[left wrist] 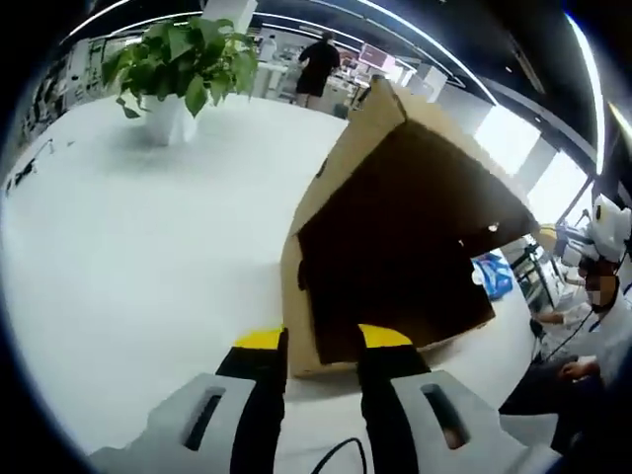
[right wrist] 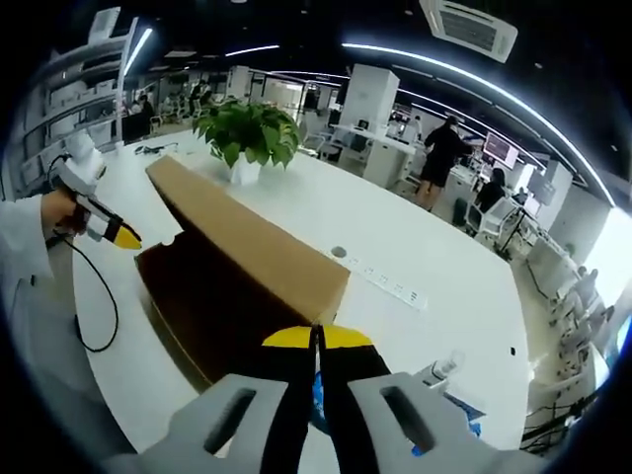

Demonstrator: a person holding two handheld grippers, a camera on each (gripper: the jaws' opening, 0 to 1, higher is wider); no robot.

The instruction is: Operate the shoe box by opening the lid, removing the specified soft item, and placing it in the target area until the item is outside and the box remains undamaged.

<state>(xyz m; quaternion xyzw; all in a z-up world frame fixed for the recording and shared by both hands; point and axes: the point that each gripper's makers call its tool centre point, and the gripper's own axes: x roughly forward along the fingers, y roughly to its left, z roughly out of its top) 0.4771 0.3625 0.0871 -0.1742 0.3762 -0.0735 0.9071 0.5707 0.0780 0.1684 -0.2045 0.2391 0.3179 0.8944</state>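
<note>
The box (left wrist: 395,247) sits on the white table (left wrist: 128,257), its lid (right wrist: 247,242) raised and tilted up like a roof, the dark inside open toward my left gripper (left wrist: 321,341). From the left gripper view the box fills the 1 to 3 o'clock side. My left jaws stand apart, straddling the box's near lower corner, gripping nothing; I judge they are there to steady the base or reach in. In the right gripper view my right gripper (right wrist: 316,339) has its yellow tips pressed together at the lid's near edge at 6 o'clock. They look clenched on that edge, holding the lid up, though the contact itself is hidden. I cannot make out the soft item inside; the interior is too dark. A blue thing (left wrist: 491,274) lies beyond the box at 3 o'clock. A potted plant (left wrist: 178,64) stands well apart at 11 o'clock.
</note>
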